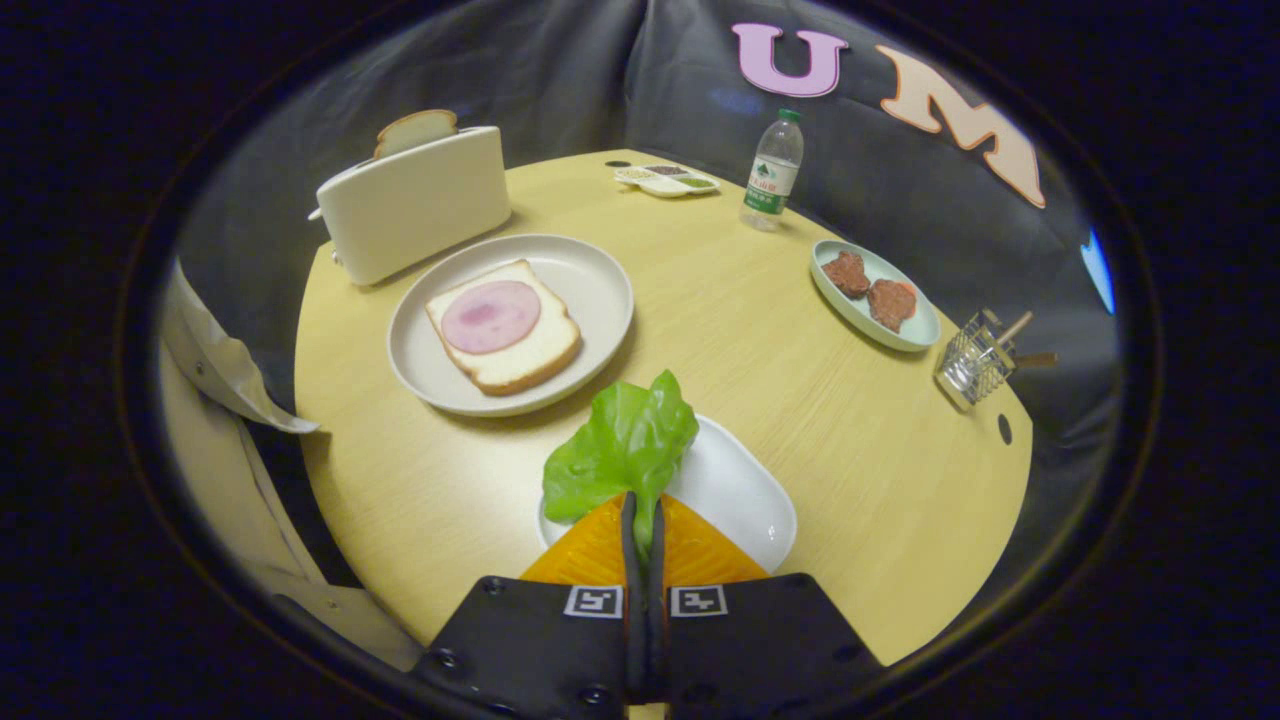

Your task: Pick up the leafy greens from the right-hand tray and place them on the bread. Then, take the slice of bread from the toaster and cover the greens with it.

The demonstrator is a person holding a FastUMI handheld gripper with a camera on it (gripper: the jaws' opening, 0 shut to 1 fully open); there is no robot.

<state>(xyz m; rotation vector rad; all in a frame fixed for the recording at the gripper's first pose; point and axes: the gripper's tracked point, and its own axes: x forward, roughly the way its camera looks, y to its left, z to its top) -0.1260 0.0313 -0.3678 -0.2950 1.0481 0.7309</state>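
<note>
Jaws nearly closed, pinching the stem end of the leafy greens [622,452]; the leaf stands up just ahead of the gripper [642,520], over the white tray [735,490]. Beyond the tray sits the plate [590,290] carrying bread [520,355] topped with a ham slice [490,315]. Beyond the plate, the toaster [415,200] holds the second slice [417,130].

Judgement: carry the leaf low and level to the plate, release centred over the ham. The grip contact is hidden by the leaf; firmness cannot be confirmed.
</note>
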